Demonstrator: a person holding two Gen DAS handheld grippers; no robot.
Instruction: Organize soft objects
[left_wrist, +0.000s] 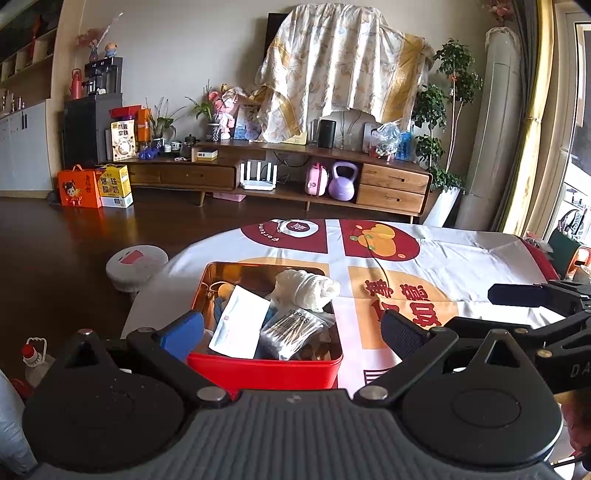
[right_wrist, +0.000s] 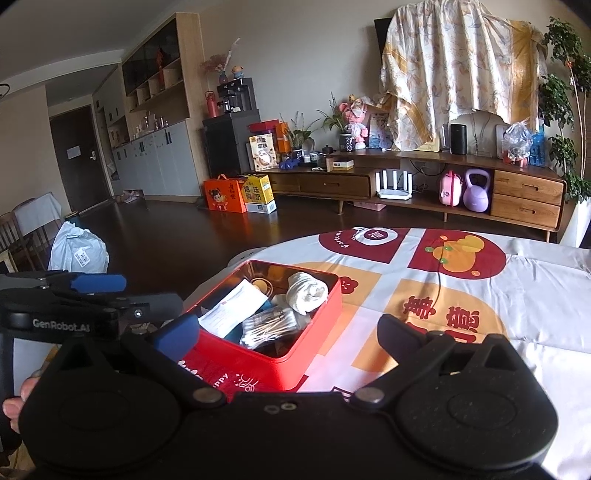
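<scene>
Black left gripper (left_wrist: 291, 328) & right gripper (right_wrist: 288, 332): jaws wide, empty. Red tin (left_wrist: 266, 363) at 12 o'clock holds rolled white cloth (left_wrist: 306, 290), swab pkt (left_wrist: 291, 332), paper sachet (left_wrist: 240, 323). Tablecloth (left_wrist: 461, 254) otherwise bare; task appears nrly done, tin lidless.

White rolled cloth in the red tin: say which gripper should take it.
Left, probably. The left gripper is open directly over the red tin, facing the white rolled cloth; the right gripper approaches from one corner.
</scene>
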